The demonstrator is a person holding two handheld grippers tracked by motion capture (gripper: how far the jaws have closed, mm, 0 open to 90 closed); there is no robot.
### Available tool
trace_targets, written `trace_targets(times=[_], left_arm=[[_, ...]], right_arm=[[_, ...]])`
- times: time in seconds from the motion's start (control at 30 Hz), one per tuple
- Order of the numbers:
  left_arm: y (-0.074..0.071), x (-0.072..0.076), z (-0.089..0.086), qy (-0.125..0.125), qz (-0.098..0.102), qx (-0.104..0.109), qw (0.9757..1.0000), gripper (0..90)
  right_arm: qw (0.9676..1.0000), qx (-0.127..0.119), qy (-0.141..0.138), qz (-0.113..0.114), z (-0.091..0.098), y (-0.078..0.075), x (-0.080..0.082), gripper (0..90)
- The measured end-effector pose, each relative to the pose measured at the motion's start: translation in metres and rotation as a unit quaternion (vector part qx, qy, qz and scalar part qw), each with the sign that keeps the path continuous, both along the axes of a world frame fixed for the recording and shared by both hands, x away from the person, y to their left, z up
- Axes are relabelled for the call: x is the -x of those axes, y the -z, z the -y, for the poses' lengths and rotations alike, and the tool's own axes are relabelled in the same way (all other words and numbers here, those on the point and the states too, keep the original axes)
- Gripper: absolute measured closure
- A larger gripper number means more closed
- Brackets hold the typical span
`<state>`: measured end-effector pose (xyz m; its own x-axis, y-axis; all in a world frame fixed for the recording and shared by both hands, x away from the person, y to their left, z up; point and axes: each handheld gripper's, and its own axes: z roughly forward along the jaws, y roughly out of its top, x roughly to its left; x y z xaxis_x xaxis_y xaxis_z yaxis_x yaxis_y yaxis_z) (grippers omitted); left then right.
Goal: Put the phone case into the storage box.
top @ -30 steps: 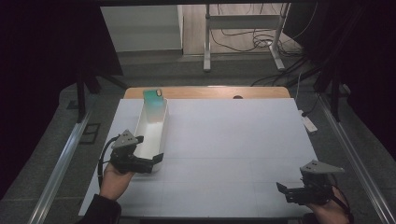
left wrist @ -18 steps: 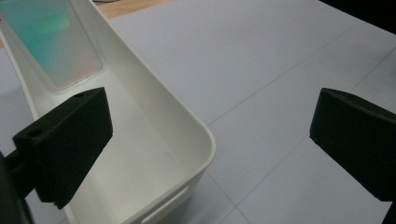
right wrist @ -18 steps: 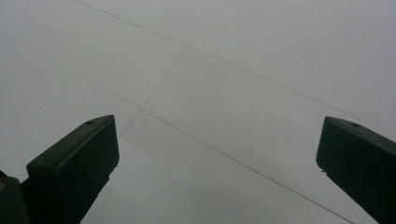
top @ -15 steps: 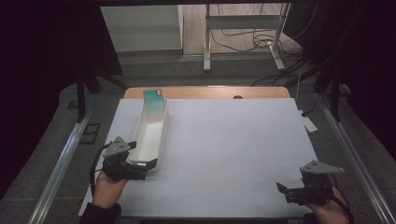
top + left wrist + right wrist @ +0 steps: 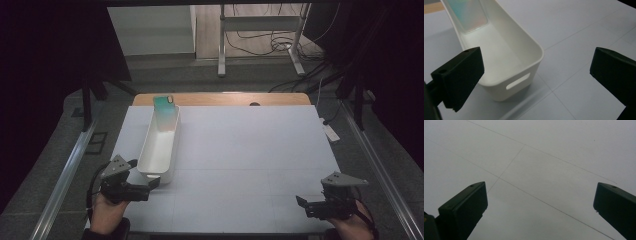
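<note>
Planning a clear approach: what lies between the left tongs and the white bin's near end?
Nothing: bare table between the left tongs and the white bin, per the left gripper view.

No text, label, brand, number or sign can be read in any of the views. The white bin (image 5: 506,62) ahead of the left gripper's fingers (image 5: 459,77) is plain, and the greenish card (image 5: 165,111) standing at its far end is too blurred for any print to be told.
</note>
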<state>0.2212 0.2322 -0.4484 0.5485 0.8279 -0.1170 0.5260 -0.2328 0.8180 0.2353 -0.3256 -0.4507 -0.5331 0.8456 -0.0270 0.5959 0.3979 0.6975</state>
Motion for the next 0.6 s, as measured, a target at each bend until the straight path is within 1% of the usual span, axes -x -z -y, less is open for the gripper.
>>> trace_targets(times=[0.33,0.6], left_arm=[[0.004,0.012,-0.008,-0.017,-0.011,-0.003,0.9998,0.0],[0.007,0.019,-0.012,-0.027,-0.019,-0.012,0.9994,0.0]], right_arm=[[1.0000,0.001,0.000,0.000,0.000,0.000,0.000,0.0],[1.0000,0.001,0.000,-0.001,0.000,0.000,0.000,0.0]])
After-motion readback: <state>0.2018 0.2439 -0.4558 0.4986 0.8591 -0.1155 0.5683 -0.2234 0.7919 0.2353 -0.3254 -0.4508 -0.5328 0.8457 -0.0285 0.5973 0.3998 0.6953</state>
